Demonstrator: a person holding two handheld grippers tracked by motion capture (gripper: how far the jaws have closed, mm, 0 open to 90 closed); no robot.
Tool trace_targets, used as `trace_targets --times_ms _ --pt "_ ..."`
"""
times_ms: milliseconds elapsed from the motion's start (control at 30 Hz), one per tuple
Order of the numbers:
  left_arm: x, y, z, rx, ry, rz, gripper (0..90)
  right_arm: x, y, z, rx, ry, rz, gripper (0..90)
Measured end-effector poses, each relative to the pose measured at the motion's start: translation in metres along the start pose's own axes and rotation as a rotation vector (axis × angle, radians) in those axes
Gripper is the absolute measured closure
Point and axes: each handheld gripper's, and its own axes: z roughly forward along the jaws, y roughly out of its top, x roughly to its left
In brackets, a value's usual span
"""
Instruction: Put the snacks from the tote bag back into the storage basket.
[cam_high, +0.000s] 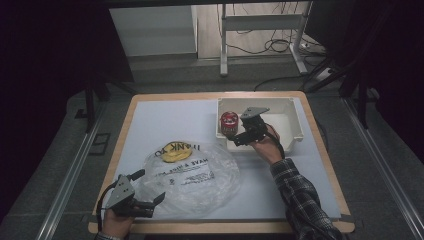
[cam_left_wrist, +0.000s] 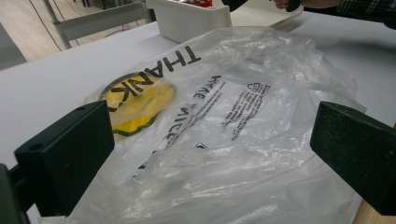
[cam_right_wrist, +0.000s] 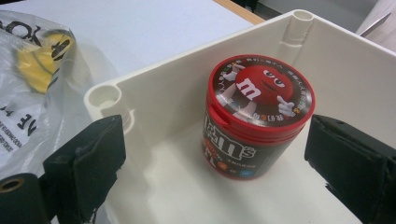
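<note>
A clear plastic bag (cam_high: 192, 175) (cam_left_wrist: 233, 135) with black print and a yellow smiley patch (cam_left_wrist: 137, 100) lies crumpled on the white mat. My left gripper (cam_high: 145, 186) (cam_left_wrist: 212, 154) stands open at the bag's near left corner, its jaws on either side of the plastic. A red-lidded M&M's candy jar (cam_high: 229, 123) (cam_right_wrist: 254, 121) stands upright in the left corner of a white bin (cam_high: 295, 120) (cam_right_wrist: 177, 79). My right gripper (cam_high: 239, 134) (cam_right_wrist: 215, 158) is open and reaches into the bin, with the jar just ahead between its jaws, not touching them.
The white mat (cam_high: 160, 120) covers a wooden-edged table. The bin sits at the mat's far right. Beyond the table's far edge are a metal frame's legs (cam_high: 223, 45) and cables on the floor. A person's plaid sleeve (cam_high: 300, 195) crosses the right of the mat.
</note>
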Motion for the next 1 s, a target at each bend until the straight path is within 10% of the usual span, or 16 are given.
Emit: trace_targets --times_ms 1000 --pt "0.0 0.0 0.0 -0.003 -0.001 -0.001 0.0 0.019 -0.007 -0.015 -0.01 0.007 0.001 3.2"
